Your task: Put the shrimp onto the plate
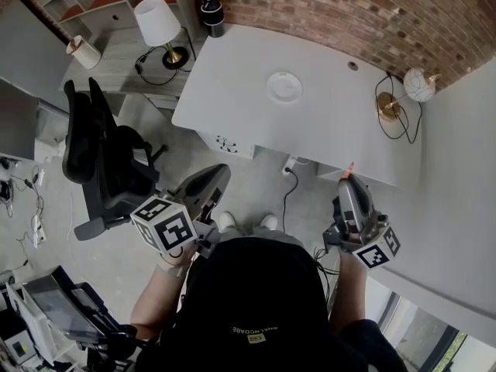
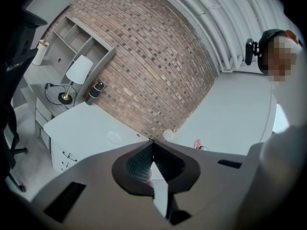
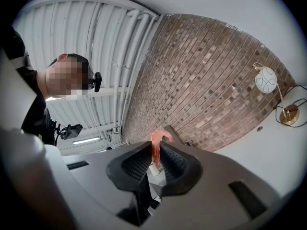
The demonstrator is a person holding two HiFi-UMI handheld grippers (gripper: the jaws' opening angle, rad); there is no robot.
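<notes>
**Shrimp riding in the right gripper**

The right gripper [image 3: 154,158] is clamping the pink shrimp [image 3: 157,145] just off the desk's [image 1: 232,91] front edge, toward its right corner. The plate [image 1: 284,87] is sitting near the desk's middle. The left gripper [image 2: 152,146] is holding its jaws together, empty.

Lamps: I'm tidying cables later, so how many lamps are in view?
2. A white-shaded lamp stands on the grey side desk at the left; a globe lamp stands at the white desk's right end. More could be hidden off-frame.
</notes>
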